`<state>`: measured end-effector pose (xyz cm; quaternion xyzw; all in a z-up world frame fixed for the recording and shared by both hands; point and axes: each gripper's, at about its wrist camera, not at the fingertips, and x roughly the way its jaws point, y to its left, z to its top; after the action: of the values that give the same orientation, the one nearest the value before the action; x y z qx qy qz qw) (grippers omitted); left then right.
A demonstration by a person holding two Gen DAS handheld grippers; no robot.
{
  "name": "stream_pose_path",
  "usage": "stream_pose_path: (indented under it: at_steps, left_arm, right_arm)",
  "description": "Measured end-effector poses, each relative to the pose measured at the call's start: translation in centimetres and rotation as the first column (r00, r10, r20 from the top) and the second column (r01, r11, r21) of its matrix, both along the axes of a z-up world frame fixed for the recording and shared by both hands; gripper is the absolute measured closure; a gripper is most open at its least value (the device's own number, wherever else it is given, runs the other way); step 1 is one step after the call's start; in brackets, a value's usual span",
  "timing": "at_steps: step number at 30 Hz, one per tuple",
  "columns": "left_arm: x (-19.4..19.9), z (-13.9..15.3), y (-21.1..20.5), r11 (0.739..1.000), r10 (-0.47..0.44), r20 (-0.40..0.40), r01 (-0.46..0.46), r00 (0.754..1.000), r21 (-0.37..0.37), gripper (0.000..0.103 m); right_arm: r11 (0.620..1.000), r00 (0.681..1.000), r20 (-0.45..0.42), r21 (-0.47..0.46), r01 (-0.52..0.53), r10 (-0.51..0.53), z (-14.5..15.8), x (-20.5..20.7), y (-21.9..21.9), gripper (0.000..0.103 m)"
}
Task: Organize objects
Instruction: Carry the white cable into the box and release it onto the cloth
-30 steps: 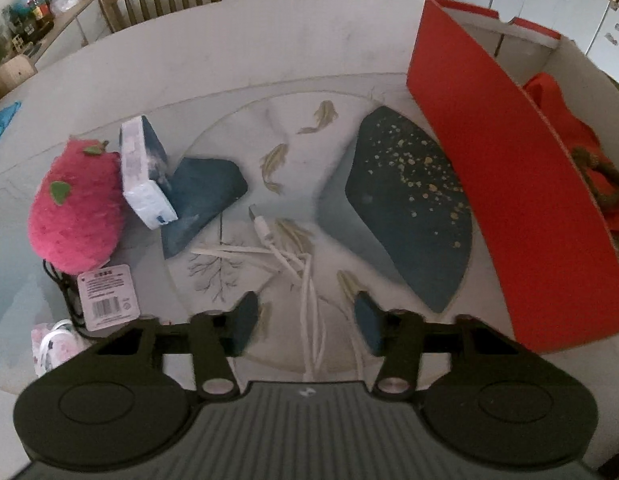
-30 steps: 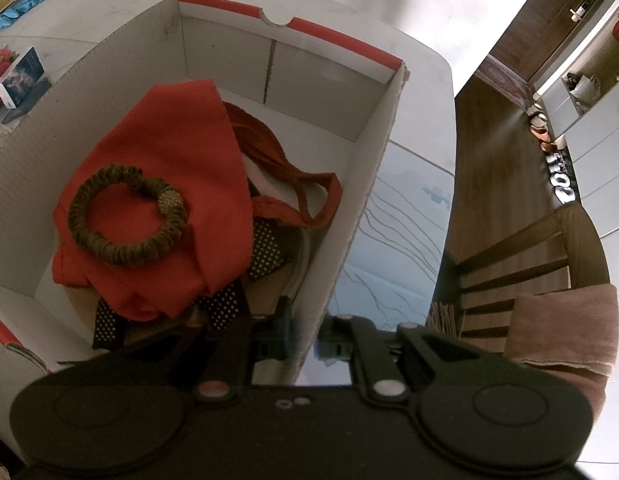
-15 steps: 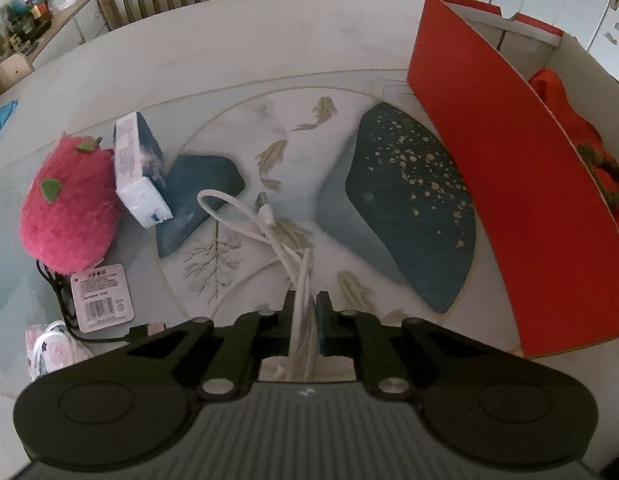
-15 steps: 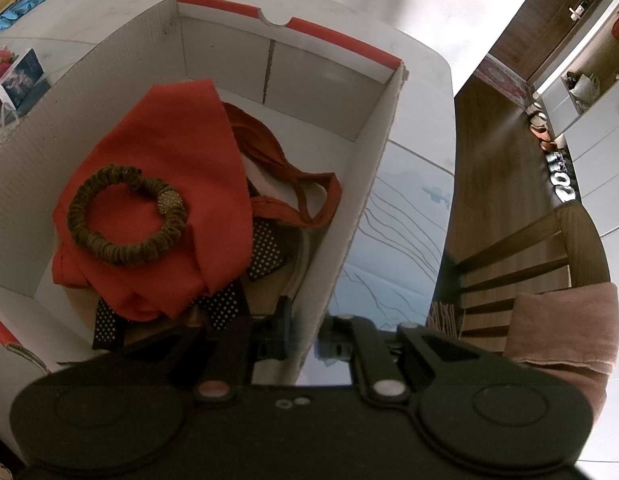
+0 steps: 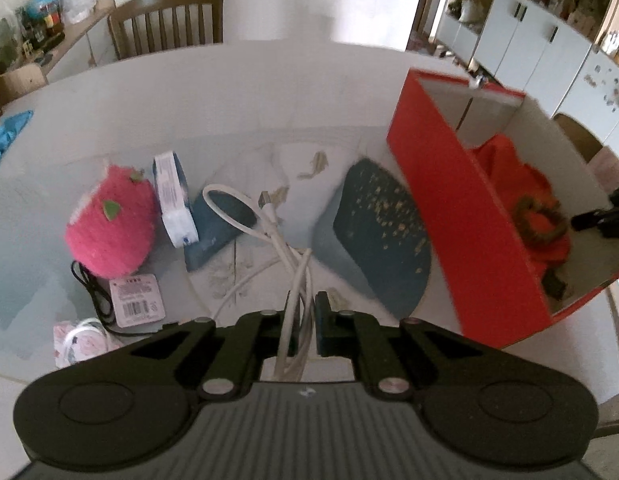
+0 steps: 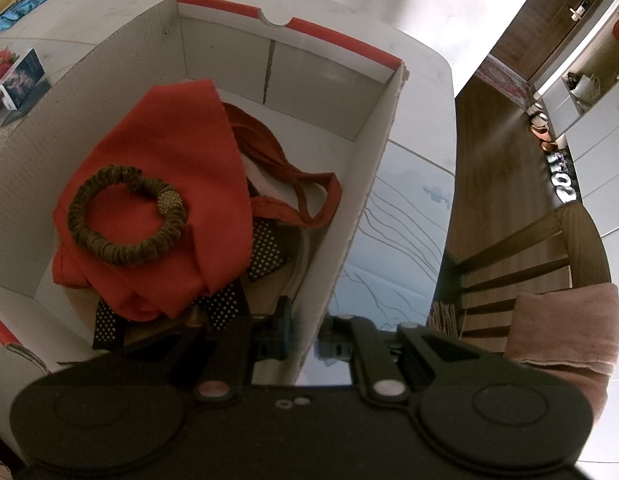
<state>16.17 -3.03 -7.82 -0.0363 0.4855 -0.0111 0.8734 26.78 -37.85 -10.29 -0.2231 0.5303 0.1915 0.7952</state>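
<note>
My left gripper [image 5: 303,320] is shut on a white USB cable [image 5: 277,240], whose loop and plug hang above the table. To its right stands the red cardboard box [image 5: 461,216], open on top. My right gripper [image 6: 305,328] is shut on the near wall of that box [image 6: 349,216], one finger inside and one outside. Inside lie a red cloth bag [image 6: 165,152], a brown braided ring [image 6: 125,216] on top of it, and a black dotted fabric [image 6: 265,256]. The right gripper also shows at the box's far side in the left wrist view [image 5: 605,216].
On the table's left lie a pink plush fruit [image 5: 109,228], a white-and-blue packet [image 5: 173,200], a barcode tag with a black cord [image 5: 135,300] and a small pink-white packet [image 5: 79,340]. Wooden chairs stand beyond the table [image 5: 165,20] and beside the box [image 6: 521,252].
The left gripper closed on the white cable and lifted it off the table, so the loop now hangs up. The right gripper and the box stayed still.
</note>
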Motion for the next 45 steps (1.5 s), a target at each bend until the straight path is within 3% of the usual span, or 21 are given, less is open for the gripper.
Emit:
stream_pose_path:
  at_steps: [11, 23, 34, 45]
  left_arm:
    - [0.5, 6.2, -3.3, 0.992, -0.12, 0.104, 0.124, 0.987, -0.028, 0.097]
    - [3.9, 10.4, -9.7, 0.95, -0.305, 0.218, 0.312, 0.927, 0.001, 0.097]
    - [8.4, 8.1, -16.8, 0.89, -0.45, 0.212, 0.455, 0.867, 0.028, 0.097]
    - [11.6, 2.5, -21.1, 0.853, -0.52, 0.132, 0.521, 0.844, 0.031, 0.097]
  right_arm:
    - [1.0, 1.0, 0.003, 0.0, -0.004, 0.004, 0.0, 0.0, 0.0, 0.094]
    - [1.0, 1.0, 0.004, 0.003, 0.002, -0.002, 0.0, 0.0, 0.1, 0.094]
    - [1.0, 1.0, 0.006, 0.0, 0.004, -0.004, 0.1, 0.0, 0.2, 0.094]
    - [1.0, 1.0, 0.005, -0.005, 0.004, -0.004, 0.0, -0.1, 0.2, 0.094]
